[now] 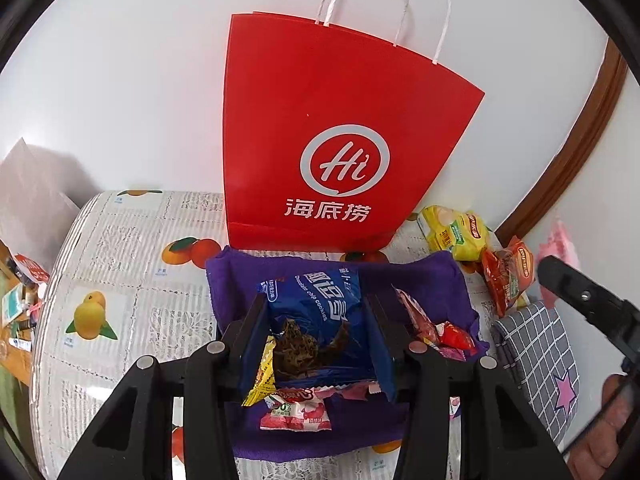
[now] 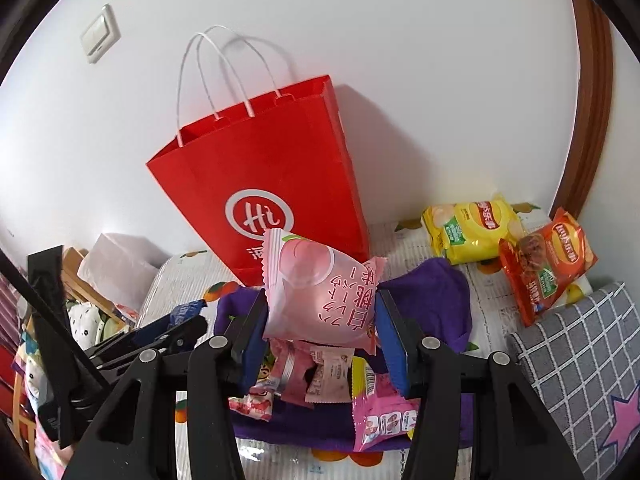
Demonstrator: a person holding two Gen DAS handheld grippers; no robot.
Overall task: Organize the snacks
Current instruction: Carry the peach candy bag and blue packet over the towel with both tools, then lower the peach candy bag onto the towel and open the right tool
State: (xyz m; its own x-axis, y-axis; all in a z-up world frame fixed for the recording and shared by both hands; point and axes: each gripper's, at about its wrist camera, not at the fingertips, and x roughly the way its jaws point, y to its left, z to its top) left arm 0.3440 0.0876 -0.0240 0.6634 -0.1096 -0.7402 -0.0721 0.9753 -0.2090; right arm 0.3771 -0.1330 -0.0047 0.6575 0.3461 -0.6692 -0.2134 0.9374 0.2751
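L claw (image 1: pixel 318 334) clamped on blue cookie pack (image 1: pixel 320 312), held over purple cloth (image 1: pixel 428 280) w/ loose snacks on desk (image 1: pixel 120 240). R claw (image 2: pixel 320 326) grips pink peach pack (image 2: pixel 320 292). Red bag (image 2: pixel 272 184) stands just beyond both claws; chip packs (image 2: pixel 472 228) off to R claw's right.

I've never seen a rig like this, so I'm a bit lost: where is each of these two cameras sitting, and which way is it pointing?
Left wrist: on the left gripper, facing forward along fingers shut on a blue cookie packet; the other gripper's tip and part of a hand show at right.
Right wrist: on the right gripper, fingers shut on a pink peach packet; the left gripper shows at left.
Shared: red paper bag, purple cloth, yellow chip bag.
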